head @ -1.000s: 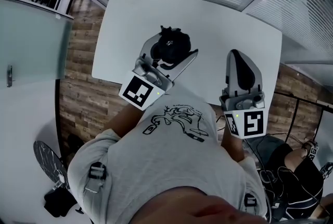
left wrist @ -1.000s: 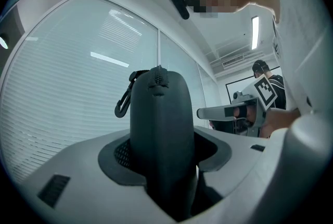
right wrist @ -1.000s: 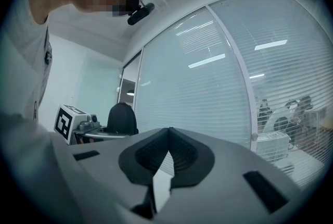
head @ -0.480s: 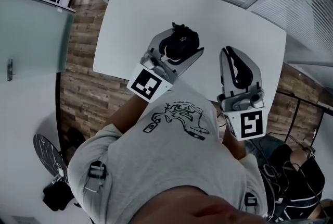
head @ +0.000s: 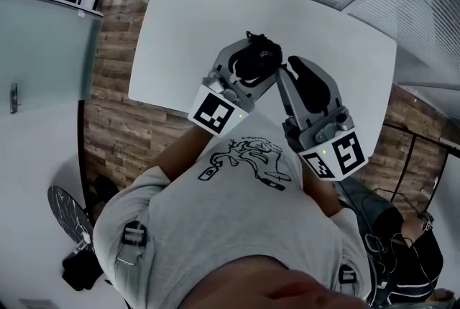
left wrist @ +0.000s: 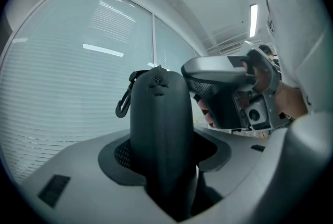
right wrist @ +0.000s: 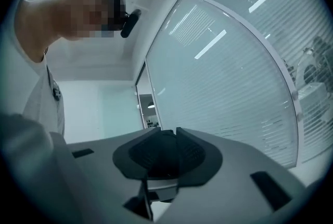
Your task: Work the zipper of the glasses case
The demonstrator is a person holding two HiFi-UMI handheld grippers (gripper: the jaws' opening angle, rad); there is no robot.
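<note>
Head view: left gripper (head: 257, 62) clamps black glasses case (head: 250, 66); right gripper (head: 293, 69) at its 3 o'clock, jaws just opening, nothing between.

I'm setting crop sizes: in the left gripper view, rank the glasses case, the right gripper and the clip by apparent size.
1. Glasses case, nearest the lens.
2. Right gripper, a little smaller, farther off; its jaws have just been opening, empty.
3. Clip, clearly smallest.
</note>
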